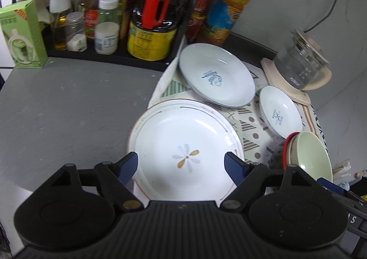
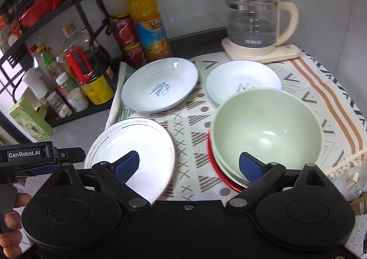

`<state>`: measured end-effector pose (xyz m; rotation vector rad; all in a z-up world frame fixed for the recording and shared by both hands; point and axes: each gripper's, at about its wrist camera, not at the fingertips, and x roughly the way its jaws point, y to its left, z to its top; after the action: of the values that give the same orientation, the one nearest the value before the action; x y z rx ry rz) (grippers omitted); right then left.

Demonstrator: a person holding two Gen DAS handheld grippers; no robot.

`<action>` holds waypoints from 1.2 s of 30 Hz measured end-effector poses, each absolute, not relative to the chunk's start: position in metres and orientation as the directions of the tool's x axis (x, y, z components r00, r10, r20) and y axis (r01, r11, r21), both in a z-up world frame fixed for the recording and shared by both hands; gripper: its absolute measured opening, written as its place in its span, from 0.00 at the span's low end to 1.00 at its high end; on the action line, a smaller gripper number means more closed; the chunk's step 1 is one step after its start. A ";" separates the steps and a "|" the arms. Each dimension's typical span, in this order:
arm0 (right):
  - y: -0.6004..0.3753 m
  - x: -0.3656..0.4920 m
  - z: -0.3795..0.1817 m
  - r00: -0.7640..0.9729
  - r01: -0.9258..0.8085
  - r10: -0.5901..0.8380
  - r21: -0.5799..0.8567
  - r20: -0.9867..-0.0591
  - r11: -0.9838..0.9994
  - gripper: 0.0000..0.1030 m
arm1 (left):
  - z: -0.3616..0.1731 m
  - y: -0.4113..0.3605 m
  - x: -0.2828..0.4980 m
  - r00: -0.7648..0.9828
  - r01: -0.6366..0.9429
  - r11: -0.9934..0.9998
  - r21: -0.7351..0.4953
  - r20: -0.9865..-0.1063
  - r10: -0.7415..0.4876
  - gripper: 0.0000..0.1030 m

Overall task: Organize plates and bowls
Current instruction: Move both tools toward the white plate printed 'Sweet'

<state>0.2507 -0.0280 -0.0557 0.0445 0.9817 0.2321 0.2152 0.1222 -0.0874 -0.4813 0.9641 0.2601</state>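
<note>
A white plate with a flower motif (image 1: 183, 151) (image 2: 137, 144) lies at the near left of the patterned cloth. My left gripper (image 1: 181, 165) hangs open above it, one blue pad on each side, touching nothing. Behind it sits a pale blue plate with script (image 1: 215, 75) (image 2: 160, 84). A smaller blue-rimmed plate (image 1: 279, 112) (image 2: 240, 78) lies to the right. A green bowl (image 1: 312, 153) (image 2: 266, 126) tops a stack of bowls with a red rim. My right gripper (image 2: 189, 163) is open over the cloth between the flower plate and the stack, empty.
A black rack of sauce bottles and jars (image 1: 110, 18) (image 2: 68, 71) lines the back left, with an orange juice bottle (image 1: 227, 6) (image 2: 146, 20) and red cans beside it. A glass kettle on its cream base (image 1: 300, 61) (image 2: 257, 23) stands at the back right. A green box (image 1: 21, 34) sits on the grey counter (image 1: 68, 107).
</note>
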 end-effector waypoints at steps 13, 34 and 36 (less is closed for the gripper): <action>0.000 0.273 -0.064 0.502 -0.257 0.260 0.144 -0.825 0.956 0.94 | -0.094 0.142 0.223 0.537 -0.483 0.831 -0.276 -0.843 0.032 0.78; 0.009 0.380 -0.094 0.485 -0.118 0.242 0.211 -0.840 0.970 0.79 | -0.118 0.163 0.319 0.579 -0.509 0.790 -0.343 -0.815 0.019 0.75; 0.010 0.389 -0.101 0.472 -0.096 0.243 0.225 -0.847 0.970 0.75 | -0.121 0.164 0.330 0.579 -0.514 0.783 -0.351 -0.815 0.015 0.75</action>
<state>0.3888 0.0097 -0.1011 0.1533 1.0601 0.2087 0.3305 0.1643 -0.1207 -0.6119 0.9114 0.3327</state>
